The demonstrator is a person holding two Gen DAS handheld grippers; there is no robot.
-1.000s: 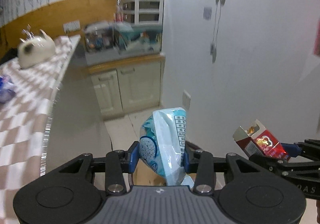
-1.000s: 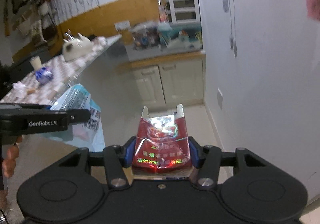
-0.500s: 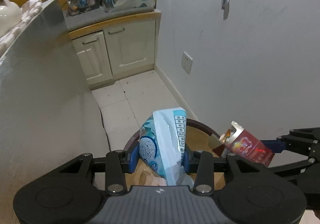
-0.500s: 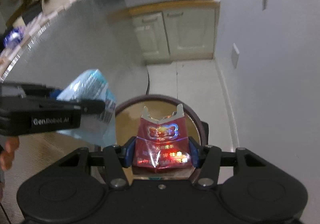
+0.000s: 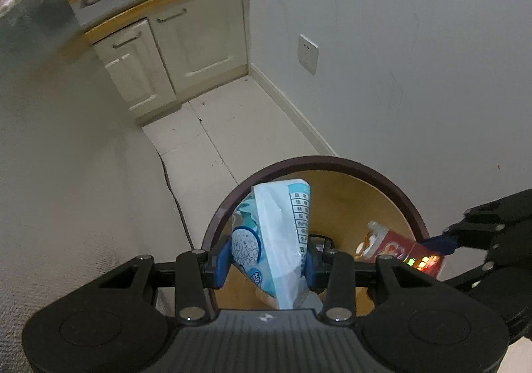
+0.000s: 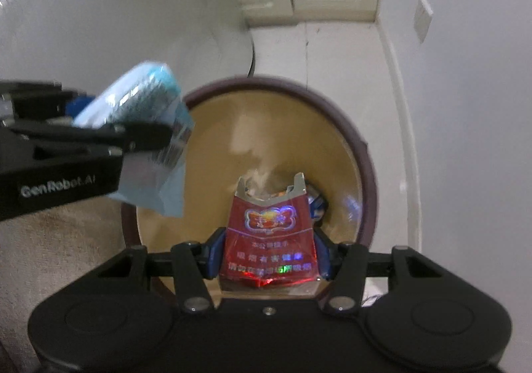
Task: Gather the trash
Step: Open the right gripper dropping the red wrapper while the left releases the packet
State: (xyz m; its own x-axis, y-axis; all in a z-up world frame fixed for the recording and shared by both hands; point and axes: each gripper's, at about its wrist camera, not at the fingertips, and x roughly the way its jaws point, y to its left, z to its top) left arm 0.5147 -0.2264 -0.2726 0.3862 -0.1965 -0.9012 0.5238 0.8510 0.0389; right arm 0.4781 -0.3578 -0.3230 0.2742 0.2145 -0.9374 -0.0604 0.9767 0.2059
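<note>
Left wrist view: the left gripper (image 5: pixel 266 265) has its blue pads pressed on both sides of a light blue plastic wrapper (image 5: pixel 277 240), jaws partly closed around it. A white panel of small printed characters runs down the wrapper's side, too small to read. The wrapper hangs over the open mouth of a round trash bin (image 5: pixel 392 183) with a dark brown rim and tan inside. At the right, the right gripper (image 5: pixel 442 245) holds a red cigarette pack (image 5: pixel 404 248) over the same bin. A white wall socket (image 5: pixel 307 54) sits on the wall beyond, near cream cabinet doors (image 5: pixel 173 50).

Right wrist view: the right gripper (image 6: pixel 268 255) clamps the red cigarette pack (image 6: pixel 269 240) between its pads, jaws about half closed; its torn top faces the bin (image 6: pixel 365 153). Chinese lettering and a holographic emblem show on the pack, too blurred to read. The left gripper (image 6: pixel 173 137), marked "GenRobot.AI", holds the blue wrapper (image 6: pixel 146 100) above the bin's left rim.
</note>
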